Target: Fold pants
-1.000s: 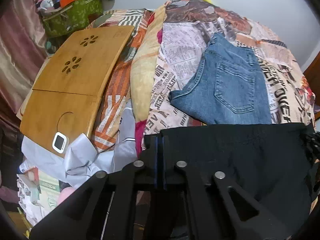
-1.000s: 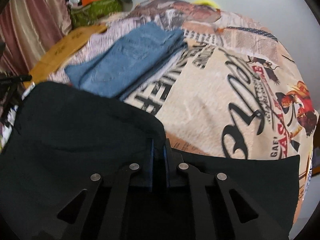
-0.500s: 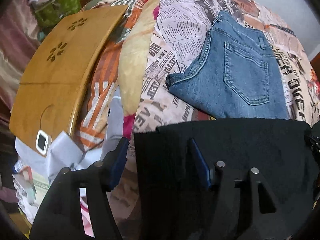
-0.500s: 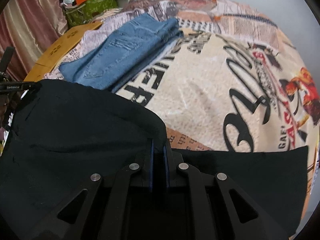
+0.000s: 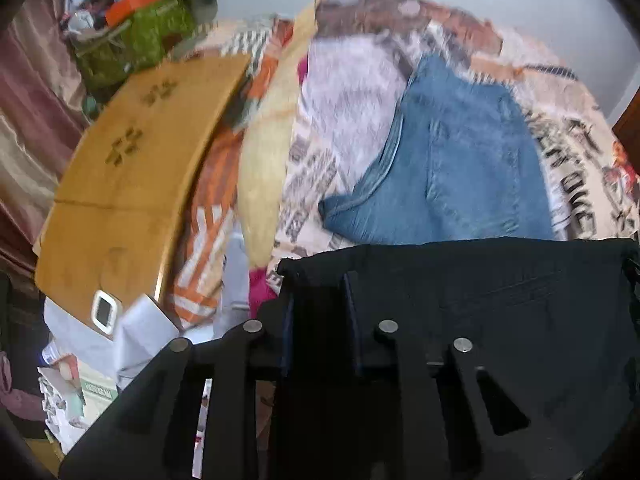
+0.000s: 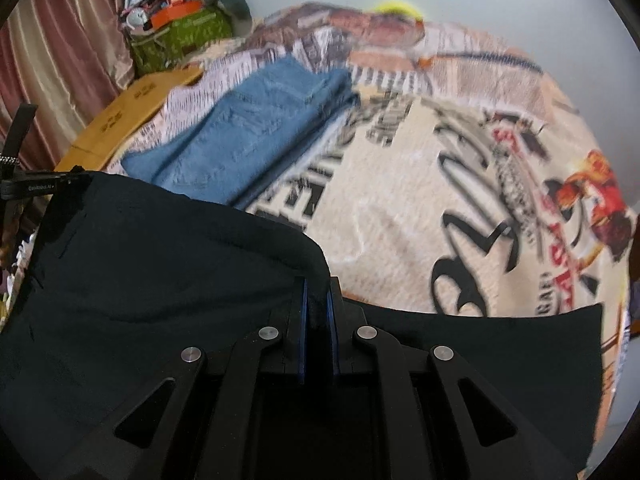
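Note:
Black pants [image 5: 500, 312] lie across the near part of the bed, under both grippers. In the left wrist view my left gripper [image 5: 320, 284] stands partly open over the pants' left edge, with black cloth between its fingers. In the right wrist view my right gripper [image 6: 317, 284] is shut on a raised fold of the black pants [image 6: 160, 264]. The left gripper's tip [image 6: 40, 184] shows at the pants' far left corner.
Folded blue jeans [image 5: 452, 168] lie on the newspaper-print bedspread [image 6: 420, 200] beyond the black pants, also in the right wrist view [image 6: 248, 128]. A wooden lap table [image 5: 132, 184] and a green bag [image 5: 136, 40] sit left. Maroon curtains [image 6: 60, 60] hang behind.
My left gripper opened half a second ago and has since narrowed around the black cloth's left edge. The right gripper has stayed shut on its fold. Both views have shifted slightly.

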A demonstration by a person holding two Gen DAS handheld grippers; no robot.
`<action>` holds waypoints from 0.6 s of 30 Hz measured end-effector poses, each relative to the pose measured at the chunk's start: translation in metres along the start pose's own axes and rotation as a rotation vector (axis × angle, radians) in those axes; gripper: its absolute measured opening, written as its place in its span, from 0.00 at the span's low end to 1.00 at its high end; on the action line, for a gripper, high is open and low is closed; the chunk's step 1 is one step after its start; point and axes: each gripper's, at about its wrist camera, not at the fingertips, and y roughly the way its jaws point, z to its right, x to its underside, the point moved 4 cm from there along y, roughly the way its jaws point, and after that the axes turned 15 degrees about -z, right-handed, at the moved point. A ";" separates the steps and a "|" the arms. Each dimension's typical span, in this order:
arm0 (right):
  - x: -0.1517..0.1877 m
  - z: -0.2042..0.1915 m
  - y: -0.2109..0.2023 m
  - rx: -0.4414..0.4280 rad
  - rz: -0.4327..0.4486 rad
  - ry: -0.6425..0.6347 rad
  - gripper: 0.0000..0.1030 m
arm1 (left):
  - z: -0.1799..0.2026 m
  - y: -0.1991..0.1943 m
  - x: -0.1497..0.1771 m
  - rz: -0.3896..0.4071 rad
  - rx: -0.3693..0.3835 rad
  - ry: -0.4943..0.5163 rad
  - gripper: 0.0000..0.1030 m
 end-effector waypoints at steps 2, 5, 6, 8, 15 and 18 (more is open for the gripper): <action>-0.002 0.001 -0.017 0.005 0.036 0.010 0.07 | 0.000 -0.021 -0.001 0.051 0.002 -0.002 0.08; -0.001 0.003 -0.041 0.013 0.079 0.023 0.07 | 0.000 -0.051 -0.002 0.108 0.023 0.004 0.08; 0.000 0.003 -0.050 0.021 0.093 0.023 0.07 | 0.001 -0.062 0.000 0.130 0.018 0.014 0.08; 0.001 -0.001 -0.063 0.031 0.112 0.021 0.07 | 0.003 -0.080 0.005 0.165 0.015 0.022 0.07; 0.027 -0.020 -0.098 0.049 0.139 0.005 0.07 | 0.004 -0.121 0.047 0.230 -0.005 0.051 0.07; 0.046 -0.032 -0.106 0.056 0.138 -0.004 0.07 | 0.001 -0.129 0.074 0.249 -0.001 0.052 0.07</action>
